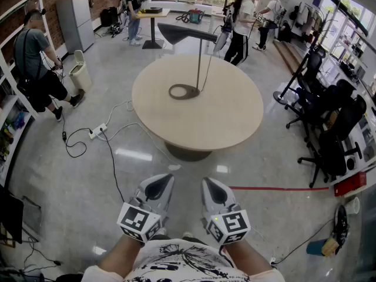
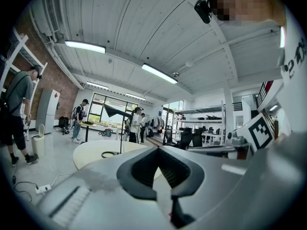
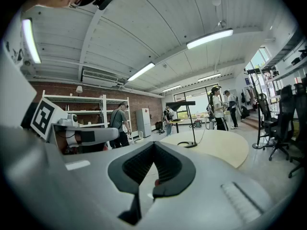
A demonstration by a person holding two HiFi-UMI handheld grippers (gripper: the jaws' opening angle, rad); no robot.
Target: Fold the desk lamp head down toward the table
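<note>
Left tool point(image 1: 165, 180): jaws closed tip to tip, nothing between them. Right tool point(image 1: 209, 183): same state, jaws together and empty. Both tools are held side by side over the floor, close to the person's body and well apart from the round tabletop point(image 1: 229, 122).

Desk lamp point(image 1: 199, 69): stands on the far half of the tabletop.
- Ring base point(image 1: 184, 91): flat on the surface.
- Stem: thin and upright.
- Dark head point(image 1: 187, 34): raised and roughly level, extending to the left of the stem top.

The cord runs from the base across the tabletop.

Containers: a white bin point(image 1: 79, 71) stands on the floor at far left, beside a standing person; its contents cannot be made out.
</note>
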